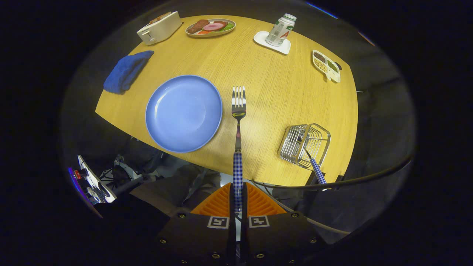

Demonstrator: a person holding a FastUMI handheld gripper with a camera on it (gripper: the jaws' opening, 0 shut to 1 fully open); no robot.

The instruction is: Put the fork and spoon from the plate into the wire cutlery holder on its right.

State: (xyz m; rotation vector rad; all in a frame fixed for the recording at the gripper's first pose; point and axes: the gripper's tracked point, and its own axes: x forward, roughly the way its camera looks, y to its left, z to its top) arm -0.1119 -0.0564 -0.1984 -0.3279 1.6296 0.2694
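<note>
Tool [238, 197] clamps fork [238, 111] handle above table [273, 92].

Bare table [266, 111] lies open between plate [183, 113] and wire holder [305, 145].

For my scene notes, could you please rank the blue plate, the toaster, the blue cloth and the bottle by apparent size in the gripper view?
1. blue plate
2. blue cloth and toaster: look alike, and the toaster sits farther away, so unranked
3. bottle

The tool holds the fork.
</note>
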